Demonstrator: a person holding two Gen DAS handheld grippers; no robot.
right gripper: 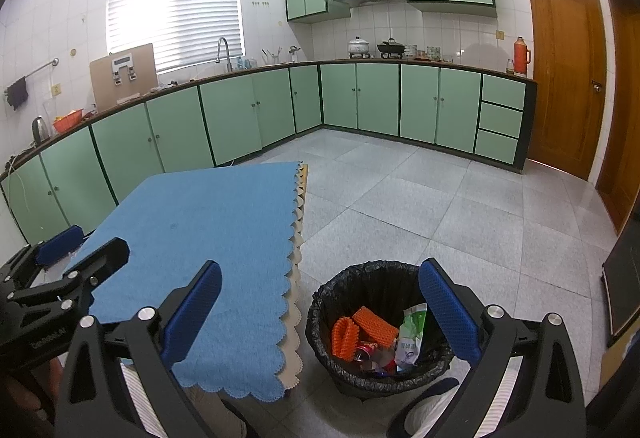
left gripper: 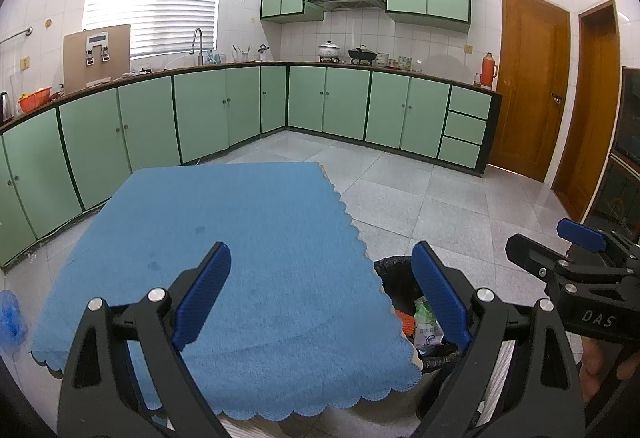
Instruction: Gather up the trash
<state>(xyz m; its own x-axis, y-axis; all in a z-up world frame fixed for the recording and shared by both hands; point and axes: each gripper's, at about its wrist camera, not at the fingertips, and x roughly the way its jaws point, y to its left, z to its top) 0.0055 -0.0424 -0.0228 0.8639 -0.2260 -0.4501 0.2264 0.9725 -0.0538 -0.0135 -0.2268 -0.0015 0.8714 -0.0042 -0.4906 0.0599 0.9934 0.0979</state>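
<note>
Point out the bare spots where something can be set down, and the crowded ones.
Free: the whole blue scalloped tablecloth, from its far edge to both open claws, and the grey tiled floor between table and green cabinets. Crowded: the black-lined trash bin, holding orange mesh and wrappers.

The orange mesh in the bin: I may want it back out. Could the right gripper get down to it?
Probably yes: the right gripper is open above the bin, and the orange mesh lies uncovered on top.

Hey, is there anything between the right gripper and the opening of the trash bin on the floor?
Nothing visible. The right gripper is open and empty above the trash bin, whose top is uncovered. The blue tablecloth lies off to its left.
</note>
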